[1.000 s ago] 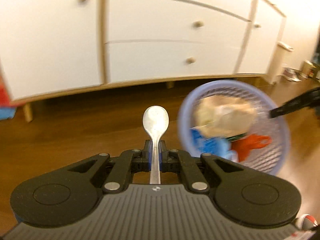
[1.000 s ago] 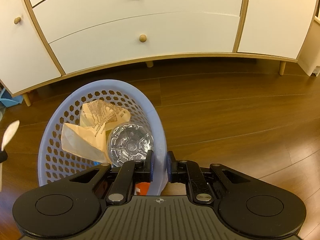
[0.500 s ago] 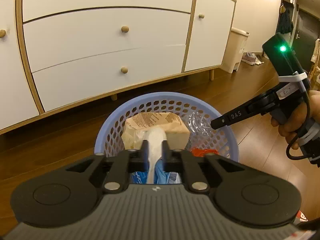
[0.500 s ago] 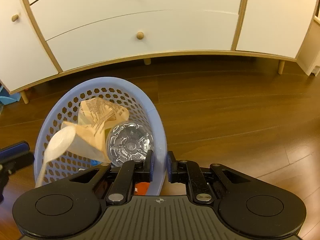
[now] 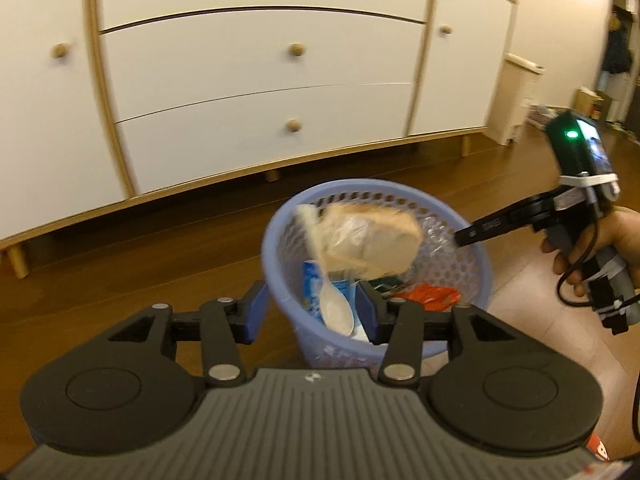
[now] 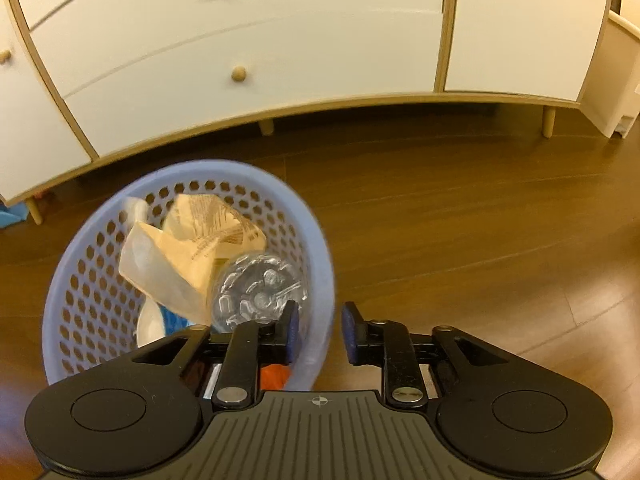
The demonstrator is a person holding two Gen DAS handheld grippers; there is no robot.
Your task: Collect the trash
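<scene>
Left gripper (image 5: 308, 316) is held above the near rim of the basket (image 5: 476, 264), pointing down into it. Jaws spread wide, nothing between the pads. The white plastic spoon (image 5: 328, 284) lies free inside the basket, bowl end down near the front wall, handle leaning up against the paper bag (image 5: 372, 240).

Right gripper (image 6: 316, 332) is held low at the basket's (image 6: 320, 280) right rim by a hand (image 5: 588, 252). Jaws parted, straddling the rim: left pad inside, right pad outside. Contact with the rim cannot be told.

The lavender perforated basket stands on the wooden floor (image 6: 460, 220) in front of a white sideboard (image 6: 280, 40). Contents: crumpled tan paper bag, clear plastic bottle (image 6: 260, 296) seen bottom-up, blue wrapper (image 5: 310, 284), orange-red scrap (image 5: 430, 294), spoon.
</scene>
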